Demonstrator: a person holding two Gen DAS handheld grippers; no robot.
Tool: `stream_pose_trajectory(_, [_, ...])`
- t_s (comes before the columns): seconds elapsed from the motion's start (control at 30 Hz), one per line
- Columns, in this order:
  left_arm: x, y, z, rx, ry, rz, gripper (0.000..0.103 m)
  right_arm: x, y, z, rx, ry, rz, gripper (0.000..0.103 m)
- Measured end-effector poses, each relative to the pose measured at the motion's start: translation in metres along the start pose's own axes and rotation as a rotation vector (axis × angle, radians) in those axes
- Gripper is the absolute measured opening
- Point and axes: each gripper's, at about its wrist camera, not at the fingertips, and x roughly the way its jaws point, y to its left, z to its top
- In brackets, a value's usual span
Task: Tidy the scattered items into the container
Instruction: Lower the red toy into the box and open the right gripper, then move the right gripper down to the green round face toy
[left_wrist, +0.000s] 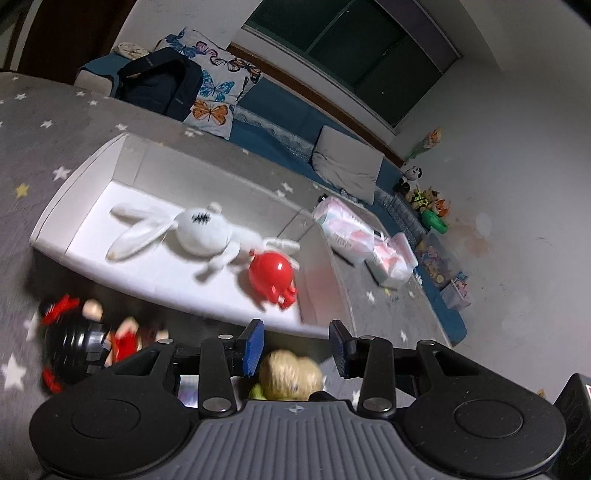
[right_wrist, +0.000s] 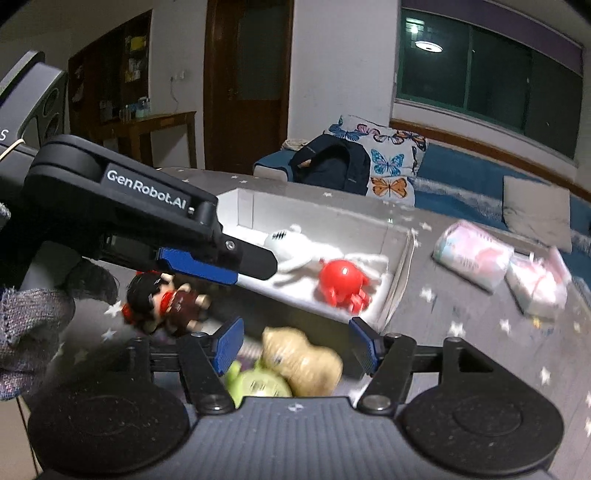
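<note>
A: Right gripper (right_wrist: 297, 345)?
B: Jaws apart, blue pads clear of everything. The beige plush (right_wrist: 306, 360) and green toy (right_wrist: 258, 384) sit low between the fingers, not pinched. Blurry there.
A: Left gripper (left_wrist: 297, 347)?
B: Jaws apart too, nothing clamped. Same beige plush (left_wrist: 290, 374) shows below, between its pads, not touched. In the right view the left gripper (right_wrist: 221, 266) reaches in from the left, above the doll.
A: Doll?
B: Dark-haired doll in red (right_wrist: 162, 304) lies on the grey star-print cover (right_wrist: 461, 306), just outside the box's near wall. Left view has it blurred at lower left (left_wrist: 92, 338).
A: Container?
B: White open box (left_wrist: 70, 206) on the cover, ahead of both grippers. Inside: white bunny plush (left_wrist: 192, 230) lying flat, red octopus toy (left_wrist: 273, 277) just beside its legs.
A: Beyond?
B: Two pink-white packs (right_wrist: 476, 254) right of the box, well apart from it. Butterfly pillow (right_wrist: 388, 162) and dark backpack (right_wrist: 332, 162) behind.
</note>
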Motion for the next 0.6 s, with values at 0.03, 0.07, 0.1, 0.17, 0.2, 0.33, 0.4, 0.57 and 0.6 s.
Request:
stream_pose_trajectory(0.03, [-0.002,0.000,-0.005,0.001,0.002,0.005,0.041,-0.001,0.001,-0.005,0.010,0.001,0.002,0.064])
stream_pose_trajectory(0.07, [-0.003,0.001,-0.010,0.003,0.005,0.009,0.041,-0.001,0.001,-0.010,0.022,0.004,0.008,0.064])
stream_pose_trajectory(0.1, [-0.004,0.001,-0.014,0.007,0.009,0.013,0.041,-0.002,0.002,-0.015,0.036,0.009,0.015,0.064])
stream_pose_trajectory(0.17, [-0.003,0.002,-0.023,0.012,0.024,0.023,0.041,0.000,0.003,-0.025,0.056,0.025,0.028,0.064])
stream_pose_trajectory(0.2, [-0.001,0.004,-0.027,0.004,0.034,0.024,0.041,0.002,0.004,-0.030,0.064,0.035,0.030,0.064])
stream_pose_trajectory(0.33, [0.005,0.014,-0.037,-0.047,0.065,0.007,0.041,0.013,0.004,-0.046,0.098,0.074,0.034,0.064])
stream_pose_trajectory(0.4, [0.006,0.015,-0.040,-0.056,0.073,0.005,0.041,0.018,0.002,-0.050,0.115,0.084,0.037,0.064])
stream_pose_trajectory(0.57, [0.011,0.019,-0.043,-0.071,0.085,0.000,0.041,0.022,0.000,-0.052,0.147,0.085,0.060,0.063])
stream_pose_trajectory(0.6, [0.012,0.020,-0.043,-0.078,0.088,-0.004,0.041,0.023,0.000,-0.052,0.149,0.086,0.062,0.063])
